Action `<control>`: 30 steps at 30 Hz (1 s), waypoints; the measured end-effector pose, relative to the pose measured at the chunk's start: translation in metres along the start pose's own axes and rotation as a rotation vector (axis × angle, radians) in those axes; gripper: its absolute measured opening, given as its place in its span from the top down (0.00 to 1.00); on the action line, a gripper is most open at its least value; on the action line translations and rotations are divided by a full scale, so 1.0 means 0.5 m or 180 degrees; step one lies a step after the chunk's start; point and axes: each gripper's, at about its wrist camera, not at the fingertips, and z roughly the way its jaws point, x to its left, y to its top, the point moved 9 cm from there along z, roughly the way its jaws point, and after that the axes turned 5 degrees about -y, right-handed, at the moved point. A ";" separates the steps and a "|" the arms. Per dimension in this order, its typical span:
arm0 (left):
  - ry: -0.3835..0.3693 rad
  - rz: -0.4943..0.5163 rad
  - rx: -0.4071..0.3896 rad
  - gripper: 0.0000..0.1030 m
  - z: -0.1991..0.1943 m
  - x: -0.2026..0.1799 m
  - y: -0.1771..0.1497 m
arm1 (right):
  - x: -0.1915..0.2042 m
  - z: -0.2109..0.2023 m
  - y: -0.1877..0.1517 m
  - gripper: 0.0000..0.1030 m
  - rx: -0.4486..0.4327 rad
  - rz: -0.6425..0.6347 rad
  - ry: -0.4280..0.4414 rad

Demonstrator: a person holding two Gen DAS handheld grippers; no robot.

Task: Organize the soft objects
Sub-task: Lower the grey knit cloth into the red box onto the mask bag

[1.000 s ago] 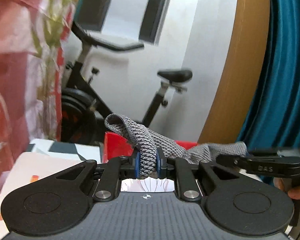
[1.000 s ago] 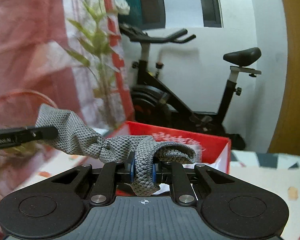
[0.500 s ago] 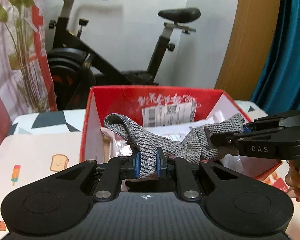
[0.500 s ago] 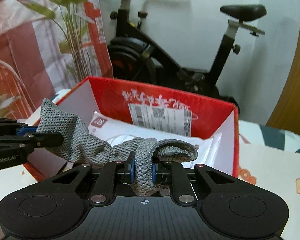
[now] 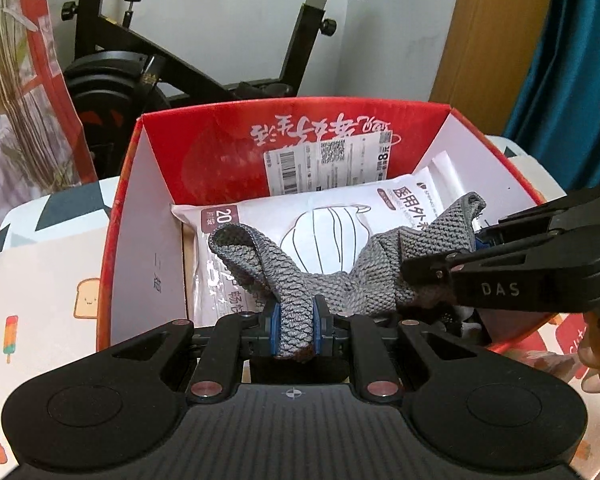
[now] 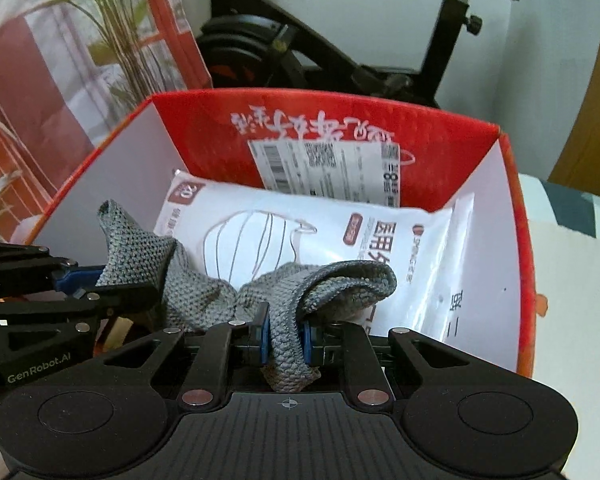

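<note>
A grey knitted cloth (image 5: pixel 364 276) hangs stretched between both grippers, over the open red box (image 5: pixel 228 140). My left gripper (image 5: pixel 294 330) is shut on one end of the cloth. My right gripper (image 6: pixel 285 338) is shut on the other end (image 6: pixel 288 332). In the left wrist view the right gripper (image 5: pixel 468 248) comes in from the right, pinching the cloth. In the right wrist view the left gripper (image 6: pixel 80 280) comes in from the left. The cloth (image 6: pixel 204 284) sits low inside the red box (image 6: pixel 516 240), above a white mask packet (image 5: pixel 340 216).
The white mask packet (image 6: pixel 300 232) lies flat in the box. The box stands on a table with a cartoon-print cover (image 5: pixel 40 280). An exercise bike (image 5: pixel 148 64) stands behind the box, a plant (image 6: pixel 112 32) and red-white curtain to the left.
Both grippers tilted down and moved forward with the cloth, from in front of the box to over and into it. The cloth stayed gripped at both ends.
</note>
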 end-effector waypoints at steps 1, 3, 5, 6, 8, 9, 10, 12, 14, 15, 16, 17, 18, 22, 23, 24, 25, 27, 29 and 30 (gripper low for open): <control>0.0008 0.0005 0.0012 0.84 0.003 0.000 0.002 | -0.001 0.002 -0.001 0.87 0.0018 0.0009 -0.0020; 0.0015 0.0014 0.0031 0.84 0.006 0.000 0.003 | -0.003 0.003 -0.004 0.87 0.0057 0.0036 -0.0043; 0.0033 0.0032 0.0049 0.83 0.010 0.000 0.002 | -0.008 0.009 -0.010 0.87 0.0133 0.0092 -0.0060; 0.0038 0.0048 0.0044 0.83 0.010 -0.001 0.003 | -0.012 0.010 -0.013 0.87 0.0162 0.0130 -0.0078; 0.0047 0.0078 0.0027 0.82 0.006 -0.003 0.004 | -0.021 0.005 -0.018 0.86 0.0166 0.0178 -0.0127; 0.0039 0.0093 0.0011 0.79 0.002 -0.004 0.005 | -0.023 0.000 -0.019 0.84 0.0155 0.0190 -0.0127; 0.0025 0.0103 -0.0021 0.76 -0.005 -0.004 0.007 | -0.024 -0.005 -0.021 0.80 0.0151 0.0200 -0.0122; -0.0024 0.0120 -0.0071 0.65 -0.021 -0.007 0.010 | -0.028 -0.019 -0.021 0.73 0.0128 0.0176 -0.0166; -0.0042 0.0134 -0.0176 0.58 -0.043 -0.009 0.016 | -0.030 -0.035 -0.020 0.71 0.0094 0.0146 -0.0190; -0.0056 0.0148 -0.0234 0.56 -0.054 -0.011 0.020 | -0.030 -0.043 -0.020 0.67 0.0084 0.0122 -0.0187; -0.0067 0.0150 -0.0277 0.56 -0.065 -0.012 0.023 | -0.031 -0.052 -0.019 0.62 0.0064 0.0102 -0.0201; -0.0080 0.0147 -0.0310 0.56 -0.075 -0.014 0.026 | -0.031 -0.061 -0.018 0.59 0.0033 0.0085 -0.0217; -0.0097 0.0136 -0.0349 0.56 -0.086 -0.015 0.028 | -0.032 -0.071 -0.018 0.55 0.0005 0.0069 -0.0226; -0.0117 0.0148 -0.0545 0.53 -0.137 -0.026 0.031 | -0.027 -0.119 -0.016 0.49 -0.0161 0.0064 -0.0172; -0.0118 0.0154 -0.0597 0.52 -0.151 -0.028 0.028 | -0.025 -0.131 -0.017 0.48 -0.0212 0.0053 -0.0159; -0.0129 0.0152 -0.0646 0.51 -0.163 -0.031 0.024 | -0.022 -0.147 -0.018 0.46 -0.0280 0.0040 -0.0139; -0.0151 0.0144 -0.0700 0.51 -0.178 -0.033 0.018 | -0.018 -0.162 -0.020 0.46 -0.0359 0.0035 -0.0107; -0.0180 0.0111 -0.0790 0.51 -0.203 -0.037 0.002 | -0.012 -0.196 -0.029 0.44 -0.0554 0.0060 -0.0014; -0.0185 0.0082 -0.0888 0.51 -0.226 -0.038 -0.020 | -0.007 -0.229 -0.044 0.42 -0.0775 0.0089 0.0053; -0.0182 0.0067 -0.0933 0.51 -0.235 -0.037 -0.032 | -0.004 -0.242 -0.053 0.42 -0.0884 0.0092 0.0059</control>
